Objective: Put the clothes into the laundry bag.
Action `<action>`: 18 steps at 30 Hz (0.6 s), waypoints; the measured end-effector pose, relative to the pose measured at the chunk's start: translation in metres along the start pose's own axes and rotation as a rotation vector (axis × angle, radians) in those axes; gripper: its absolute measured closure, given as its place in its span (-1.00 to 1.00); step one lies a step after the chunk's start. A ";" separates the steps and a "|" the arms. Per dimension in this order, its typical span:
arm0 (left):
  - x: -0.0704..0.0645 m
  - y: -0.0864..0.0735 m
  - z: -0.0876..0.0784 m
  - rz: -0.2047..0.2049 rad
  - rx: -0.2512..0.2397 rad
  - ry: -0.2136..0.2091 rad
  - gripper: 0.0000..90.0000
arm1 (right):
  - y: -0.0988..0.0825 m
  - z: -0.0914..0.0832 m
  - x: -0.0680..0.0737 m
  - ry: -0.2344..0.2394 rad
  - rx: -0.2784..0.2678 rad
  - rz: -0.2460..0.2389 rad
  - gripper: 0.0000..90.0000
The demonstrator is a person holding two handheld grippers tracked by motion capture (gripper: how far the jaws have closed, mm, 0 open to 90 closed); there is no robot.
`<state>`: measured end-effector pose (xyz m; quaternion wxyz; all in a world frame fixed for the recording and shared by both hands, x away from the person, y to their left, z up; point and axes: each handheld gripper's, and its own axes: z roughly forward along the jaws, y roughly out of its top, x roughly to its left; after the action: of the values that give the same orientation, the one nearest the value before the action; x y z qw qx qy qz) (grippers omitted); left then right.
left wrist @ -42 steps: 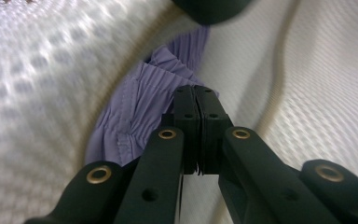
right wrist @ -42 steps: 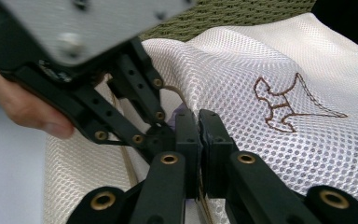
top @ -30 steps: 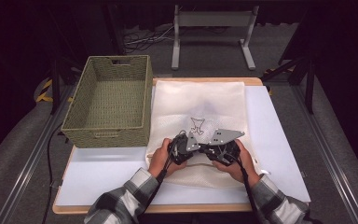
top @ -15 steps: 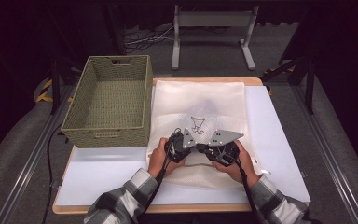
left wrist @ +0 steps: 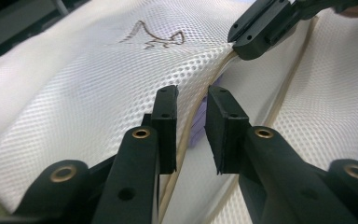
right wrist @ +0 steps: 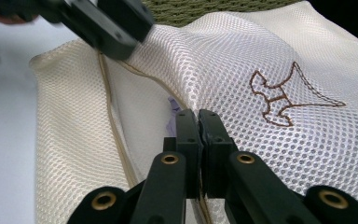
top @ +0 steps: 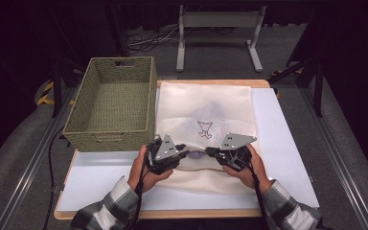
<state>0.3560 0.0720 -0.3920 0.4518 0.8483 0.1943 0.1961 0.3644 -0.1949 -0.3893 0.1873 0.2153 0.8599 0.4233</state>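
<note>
A white mesh bag (top: 201, 103) with a brown stitched emblem (top: 203, 128) lies flat on the white table (top: 280, 143). Its open mouth faces the person. My right gripper (right wrist: 198, 135) is shut on the bag's upper rim and lifts it a little. My left gripper (left wrist: 191, 126) is open, with the beige rim cord (left wrist: 182, 149) running between its jaws. Something pale purple (right wrist: 171, 116) shows inside the mouth. In the high view the left gripper (top: 186, 154) and right gripper (top: 210, 151) point at each other across the mouth.
A green woven basket (top: 108, 139) stands left of the bag, touching its edge. A metal stand (top: 218, 21) sits on the floor beyond the table. Bare white tabletop lies right of the bag and in front of the basket.
The two grippers have drawn slightly apart, the left one shifting left. The bag's mouth now gapes between them, with the purple thing showing.
</note>
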 end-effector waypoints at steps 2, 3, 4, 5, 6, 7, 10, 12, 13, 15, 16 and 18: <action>0.003 -0.005 -0.009 -0.002 -0.009 0.003 0.62 | 0.000 0.000 0.000 0.000 0.002 -0.002 0.96; 0.005 -0.009 -0.013 -0.008 -0.007 0.004 0.62 | 0.000 0.000 0.000 0.001 0.002 -0.002 0.96; 0.005 -0.011 -0.016 -0.016 -0.003 0.002 0.61 | 0.000 0.000 0.000 0.003 0.001 -0.001 0.96; 0.005 -0.013 -0.018 -0.015 0.002 -0.004 0.61 | 0.000 0.000 0.000 0.003 0.002 -0.001 0.96; 0.005 -0.016 -0.019 -0.012 0.008 -0.011 0.63 | 0.001 0.000 0.000 0.001 0.001 -0.002 0.95; 0.004 -0.017 -0.021 -0.004 0.017 -0.015 0.66 | 0.001 -0.001 0.001 0.001 0.001 -0.001 0.96; 0.000 -0.022 -0.022 0.023 0.050 -0.042 0.82 | 0.001 -0.002 0.000 0.001 -0.005 -0.003 0.96; -0.002 -0.025 -0.022 0.026 0.059 -0.049 0.84 | 0.001 -0.002 0.000 0.002 -0.005 -0.004 0.95; -0.002 -0.027 -0.023 0.014 0.057 -0.056 0.84 | 0.001 -0.002 0.000 0.002 -0.004 -0.004 0.95; -0.003 -0.032 -0.024 0.008 0.073 -0.039 0.81 | 0.001 -0.002 0.001 0.003 -0.004 -0.003 0.95; -0.002 -0.035 -0.025 -0.002 0.074 -0.036 0.77 | 0.001 -0.002 0.001 0.004 -0.005 -0.002 0.95; 0.000 -0.040 -0.029 -0.023 0.074 -0.026 0.64 | 0.001 -0.003 0.001 0.003 -0.005 -0.003 0.95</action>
<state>0.3356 0.1126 -0.4106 0.4249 0.8646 0.2054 0.1726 0.3626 -0.1955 -0.3870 0.1872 0.2131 0.8594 0.4254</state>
